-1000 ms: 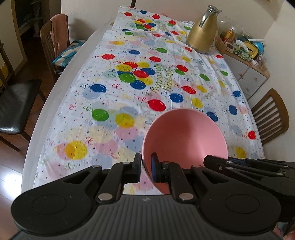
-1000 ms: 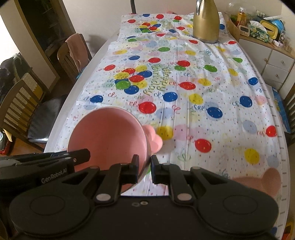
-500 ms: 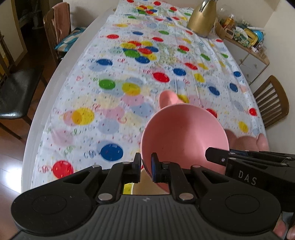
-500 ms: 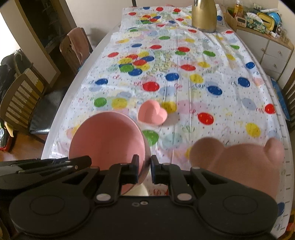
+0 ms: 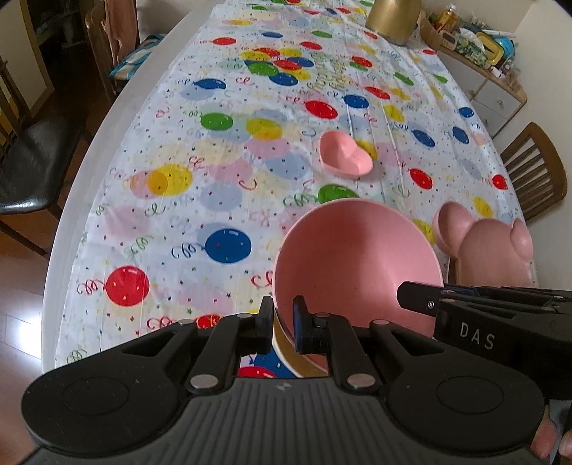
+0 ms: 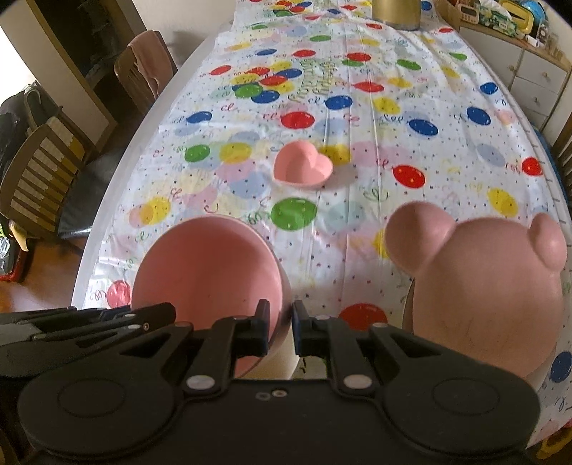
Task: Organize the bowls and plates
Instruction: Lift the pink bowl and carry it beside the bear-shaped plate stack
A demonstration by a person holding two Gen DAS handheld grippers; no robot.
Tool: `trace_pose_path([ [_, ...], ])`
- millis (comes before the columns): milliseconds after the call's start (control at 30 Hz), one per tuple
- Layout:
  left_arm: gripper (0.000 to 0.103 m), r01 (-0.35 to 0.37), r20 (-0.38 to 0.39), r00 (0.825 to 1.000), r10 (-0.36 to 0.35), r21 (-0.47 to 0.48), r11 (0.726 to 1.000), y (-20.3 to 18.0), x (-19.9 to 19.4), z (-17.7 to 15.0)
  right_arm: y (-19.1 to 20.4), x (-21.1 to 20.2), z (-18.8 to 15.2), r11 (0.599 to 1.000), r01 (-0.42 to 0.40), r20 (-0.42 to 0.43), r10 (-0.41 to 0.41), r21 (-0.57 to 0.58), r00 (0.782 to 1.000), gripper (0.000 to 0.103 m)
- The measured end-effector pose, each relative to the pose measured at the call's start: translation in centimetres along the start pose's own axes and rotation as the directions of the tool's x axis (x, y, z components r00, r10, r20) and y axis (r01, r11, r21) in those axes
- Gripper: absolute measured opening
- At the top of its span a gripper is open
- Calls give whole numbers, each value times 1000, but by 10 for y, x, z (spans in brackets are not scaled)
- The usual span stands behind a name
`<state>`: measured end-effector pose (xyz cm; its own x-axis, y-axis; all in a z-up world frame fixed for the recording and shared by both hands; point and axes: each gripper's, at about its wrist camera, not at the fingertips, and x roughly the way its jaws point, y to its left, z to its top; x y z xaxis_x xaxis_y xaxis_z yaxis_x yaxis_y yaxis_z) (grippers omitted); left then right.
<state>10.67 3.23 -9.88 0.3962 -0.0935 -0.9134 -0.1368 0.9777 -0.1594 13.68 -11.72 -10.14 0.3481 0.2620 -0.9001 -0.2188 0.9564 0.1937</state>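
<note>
A round pink bowl (image 5: pixel 357 257) (image 6: pixel 207 268) hangs tilted just above the near end of the table. My left gripper (image 5: pixel 282 318) is shut on its left rim and my right gripper (image 6: pixel 280 322) is shut on its right rim. Under the pink bowl, a beige bowl (image 5: pixel 286 352) shows only as a sliver. A small pink heart-shaped bowl (image 5: pixel 345 159) (image 6: pixel 303 169) sits farther out on the balloon-print cloth. A pink bear-shaped plate (image 5: pixel 489 250) (image 6: pixel 482 286) lies upside down at the near right.
A gold jug (image 5: pixel 391 18) stands at the far end of the table. A black-seated chair (image 5: pixel 32 168) lines the left side and a wooden chair (image 5: pixel 532 168) the right. A cabinet (image 5: pixel 493 96) with clutter on top stands far right.
Both grippers have carried the pink bowl back toward the near end of the table and lower. The heart bowl and the bear plate have come into view.
</note>
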Motion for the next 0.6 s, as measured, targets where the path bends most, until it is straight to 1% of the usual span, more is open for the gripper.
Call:
trace_pose_path([
  [233, 10, 3, -22, 1000, -3, 8, 1000, -1, 3, -9, -4, 3, -8, 1000, 0, -19, 0, 11, 1000, 11],
  [600, 10, 3, -50, 999, -3, 11, 1000, -1, 10, -13, -7, 8, -15, 1000, -9, -41, 10, 18, 999, 12],
])
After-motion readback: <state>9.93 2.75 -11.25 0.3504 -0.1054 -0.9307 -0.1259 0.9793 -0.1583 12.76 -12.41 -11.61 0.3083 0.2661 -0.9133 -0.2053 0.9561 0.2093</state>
